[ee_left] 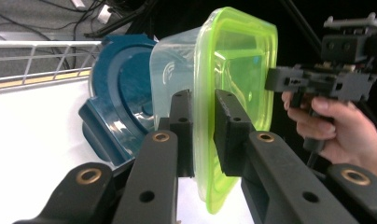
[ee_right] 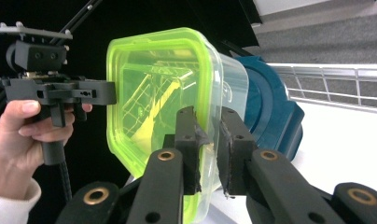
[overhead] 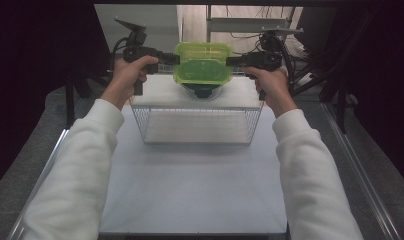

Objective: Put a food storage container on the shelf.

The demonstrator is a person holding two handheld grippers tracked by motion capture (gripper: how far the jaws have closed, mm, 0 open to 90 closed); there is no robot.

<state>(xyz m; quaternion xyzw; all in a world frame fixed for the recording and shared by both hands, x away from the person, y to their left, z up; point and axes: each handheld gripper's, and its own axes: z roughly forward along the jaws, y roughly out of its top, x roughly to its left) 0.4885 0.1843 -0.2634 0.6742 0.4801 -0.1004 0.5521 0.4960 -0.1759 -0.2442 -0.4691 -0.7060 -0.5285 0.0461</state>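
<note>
The clear container with a lime-green lid [overhead: 202,62] is clamped at opposite rims by the left gripper [overhead: 169,58] and right gripper [overhead: 233,61], seemingly above a blue lid [ee_left: 119,107].

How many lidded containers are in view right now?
2. The green-lidded clear container is held up between the left tongs and right tongs; a dark blue one sits behind and below it. Others may be hidden.

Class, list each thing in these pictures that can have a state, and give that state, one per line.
Green-lidded container: lid on, held in the air above the basket.
Blue lid: lies under the container.
Wire basket: upright on the table.
Left gripper: shut on the container's rim.
Right gripper: shut on the opposite rim.
</note>
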